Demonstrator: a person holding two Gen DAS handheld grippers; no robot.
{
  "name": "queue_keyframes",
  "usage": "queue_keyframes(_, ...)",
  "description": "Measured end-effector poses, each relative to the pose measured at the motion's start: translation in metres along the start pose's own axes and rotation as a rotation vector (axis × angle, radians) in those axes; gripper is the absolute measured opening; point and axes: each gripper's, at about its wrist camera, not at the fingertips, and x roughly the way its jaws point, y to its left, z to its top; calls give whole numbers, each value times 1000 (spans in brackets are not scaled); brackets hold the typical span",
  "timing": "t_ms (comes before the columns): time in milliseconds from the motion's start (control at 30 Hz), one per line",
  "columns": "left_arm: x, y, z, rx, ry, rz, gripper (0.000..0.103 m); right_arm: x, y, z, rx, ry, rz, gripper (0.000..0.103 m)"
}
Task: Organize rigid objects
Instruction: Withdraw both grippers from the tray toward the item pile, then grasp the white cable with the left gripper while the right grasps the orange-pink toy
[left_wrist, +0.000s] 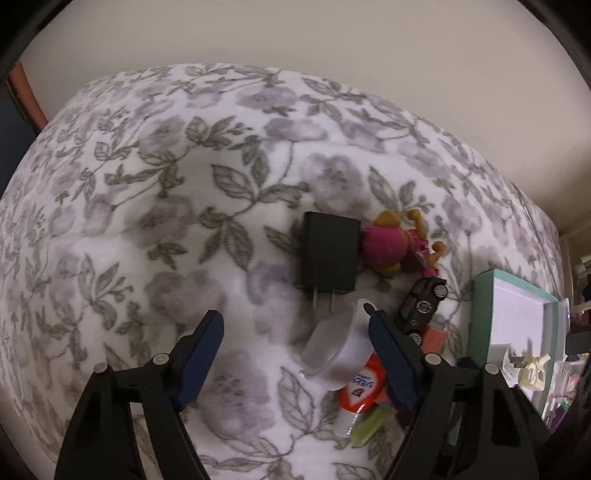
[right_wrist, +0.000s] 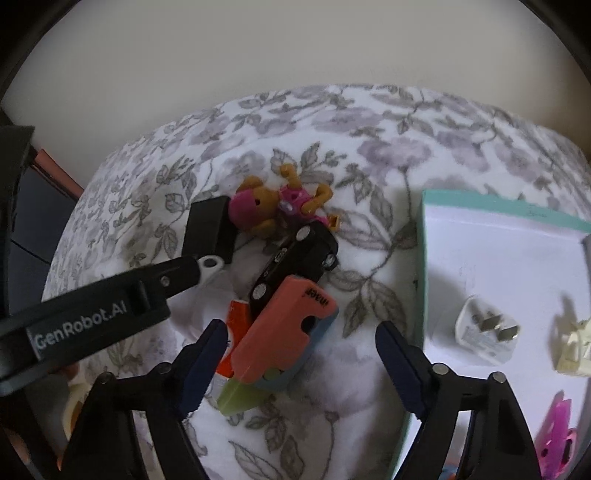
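A pile of small objects lies on the floral bedspread. It holds a black plug adapter, a pink and brown toy figure, a black toy car, a translucent white cap and an orange-white tube. My left gripper is open, its right finger beside the cap. In the right wrist view my right gripper is open around a coral-pink and blue block. The toy car lies just beyond it. The adapter and toy figure are farther back.
A teal-rimmed white box sits on the right and holds a white plug, a cream plug and a pink item. The left gripper's arm crosses the left side. A green piece lies under the block.
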Motion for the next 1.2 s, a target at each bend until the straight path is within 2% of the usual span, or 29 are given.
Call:
queue_keyframes(100, -2, -2, 0, 8, -5, -18, 71, 8, -2, -3, 11, 24, 13, 73)
queue_keyframes(300, 0, -9, -1, 25, 1, -46, 71, 8, -3, -4, 29, 15, 32, 58)
queue_keyframes(533, 1, -10, -2, 28, 22, -60, 69, 8, -4, -5, 28, 20, 34, 55)
queue_keyframes(567, 0, -10, -2, 32, 18, -55, 67, 8, -4, -5, 27, 22, 36, 55)
queue_keyframes(633, 1, -12, -2, 47, 18, -41, 54, 7, -4, -5, 26, 24, 36, 54)
queue_keyframes(767, 11, -15, -6, 63, 45, -39, 47, 6, -5, -5, 28, 27, 37, 54)
queue_keyframes(867, 18, -18, -9, 76, 61, -10, 26, 6, -6, -5, 30, 26, 37, 54)
queue_keyframes(1067, 12, -15, -8, 70, 47, 6, 21, 6, -4, -6, 24, 21, 29, 53)
queue_keyframes(1200, 6, -12, -6, 67, 34, 13, 20, 4, -3, -5, 14, 17, 24, 49)
